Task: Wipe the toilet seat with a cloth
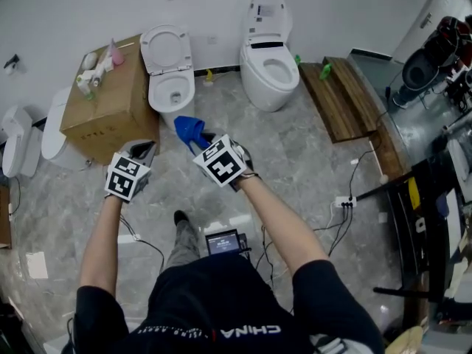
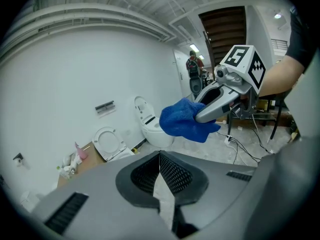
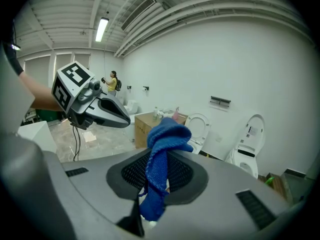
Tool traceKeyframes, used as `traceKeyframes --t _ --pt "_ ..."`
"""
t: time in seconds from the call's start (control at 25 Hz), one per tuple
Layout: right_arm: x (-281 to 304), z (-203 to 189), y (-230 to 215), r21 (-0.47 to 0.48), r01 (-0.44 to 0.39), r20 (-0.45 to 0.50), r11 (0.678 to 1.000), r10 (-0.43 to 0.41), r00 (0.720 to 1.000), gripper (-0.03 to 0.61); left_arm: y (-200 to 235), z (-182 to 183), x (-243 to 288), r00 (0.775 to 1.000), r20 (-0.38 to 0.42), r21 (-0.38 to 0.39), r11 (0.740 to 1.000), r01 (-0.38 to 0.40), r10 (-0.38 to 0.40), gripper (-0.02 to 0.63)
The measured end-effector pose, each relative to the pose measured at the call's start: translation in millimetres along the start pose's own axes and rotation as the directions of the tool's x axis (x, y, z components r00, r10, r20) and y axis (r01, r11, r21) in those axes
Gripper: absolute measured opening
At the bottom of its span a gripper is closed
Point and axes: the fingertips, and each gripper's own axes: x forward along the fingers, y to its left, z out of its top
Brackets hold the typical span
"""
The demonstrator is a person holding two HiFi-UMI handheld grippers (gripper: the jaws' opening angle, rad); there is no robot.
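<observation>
A blue cloth hangs from my right gripper, which is shut on it; in the right gripper view the cloth stands up bunched between the jaws. My left gripper is shut with nothing in it, its jaws closed together. Both grippers hover over the floor just short of the white toilet, whose lid and seat stand raised against the wall. The left gripper view shows that toilet ahead at the left and the right gripper with the cloth at the right.
A second white toilet stands to the right. A cardboard box with bottles on top sits left of the near toilet. A wooden platform, a power strip with cables and a small screen lie on the floor.
</observation>
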Motion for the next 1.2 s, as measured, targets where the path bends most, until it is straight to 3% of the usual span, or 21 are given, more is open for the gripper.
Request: traceKeyframes --t 0.24,0.68,0.96,1.2 --pt "80 30 -37 0.036 0.025 -0.033 0.999 -0.023 0.999 0.066 83 -10 53 1.000 0.014 -0.017 0.999 0.029 -0.028 0.012" --pt "223 122 -92 0.078 0.065 -0.063 0.995 -0.060 0.996 0.066 261 -12 116 0.997 0.056 -0.024 0.998 0.063 -0.061 0.012" --pt "278 138 -120 0.083 0.056 -0.089 0.995 -0.049 0.995 0.066 304 -12 157 0.995 0.060 -0.041 0.995 0.087 -0.084 0.012" --pt "330 145 -173 0.082 0.029 -0.089 0.996 -0.022 0.996 0.066 345 1 215 0.996 0.058 -0.060 0.995 0.075 -0.071 0.012"
